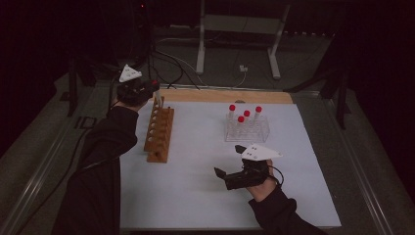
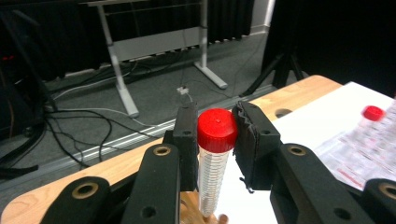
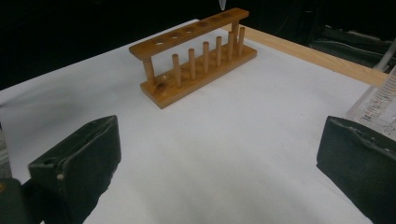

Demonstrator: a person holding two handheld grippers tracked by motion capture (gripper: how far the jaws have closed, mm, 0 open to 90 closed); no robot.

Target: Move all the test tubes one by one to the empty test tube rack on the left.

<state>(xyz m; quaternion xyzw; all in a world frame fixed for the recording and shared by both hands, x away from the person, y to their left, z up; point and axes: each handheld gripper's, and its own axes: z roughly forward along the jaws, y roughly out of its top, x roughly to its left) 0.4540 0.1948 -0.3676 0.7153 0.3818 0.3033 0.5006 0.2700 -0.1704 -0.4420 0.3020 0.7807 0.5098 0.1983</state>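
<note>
My left gripper (image 1: 151,91) (image 2: 215,127) is shut on a clear, graduated tube with a red cap (image 2: 214,172), the pads pressing just under the cap. It holds the tube (image 1: 158,100) upright over the far end of the wooden rack (image 1: 159,129) (image 3: 196,56). The tube's tip (image 3: 222,3) hangs above the rack's last hole. My right gripper (image 1: 229,160) (image 3: 219,149) rests open near the front right of the white mat, with nothing between its pads.
A clear plastic rack (image 1: 247,128) with several red-capped tubes stands at the back right of the white mat (image 1: 195,186). The table's wooden edge (image 1: 225,95) runs behind it. Cables and a metal stand (image 1: 240,24) lie on the floor beyond.
</note>
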